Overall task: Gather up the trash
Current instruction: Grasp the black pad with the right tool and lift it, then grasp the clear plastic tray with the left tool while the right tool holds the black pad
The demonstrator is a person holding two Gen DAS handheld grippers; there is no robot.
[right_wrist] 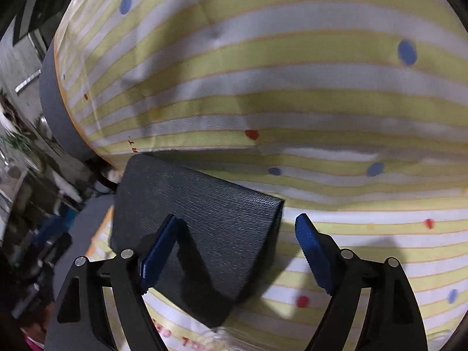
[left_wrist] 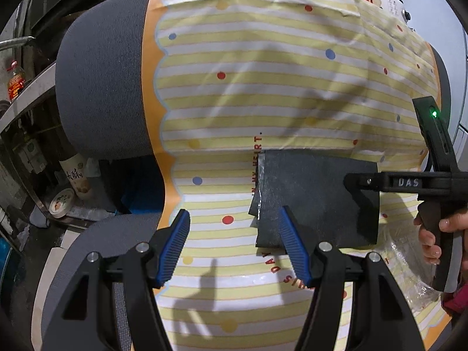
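the left gripper (left_wrist: pixel 234 247) hangs over a yellow-and-white striped tablecloth (left_wrist: pixel 263 67) dotted with red and blue spots, its blue-padded jaws spread apart with nothing pinched between them. a dark, textured rectangular sheet (left_wrist: pixel 318 193) lies flat on the cloth just ahead; the left gripper's right pad overlaps the sheet's near-left corner in the picture, though whether it touches is not clear. a crinkled piece of clear plastic wrap (left_wrist: pixel 409 275) lies on the cloth at the near right, just beside the sheet. the right gripper (right_wrist: pixel 237 251) also stands with its jaws spread wide; its left pad sits over the dark sheet (right_wrist: pixel 204 210) and its right pad over bare cloth, with the sheet's right edge between them, not pinched. in the left wrist view the person's hand (left_wrist: pixel 438 234) wraps the black handle of the right tool. the right wrist view is blurred. grey padded chair backs (left_wrist: pixel 102 87) flank the cloth on the left.
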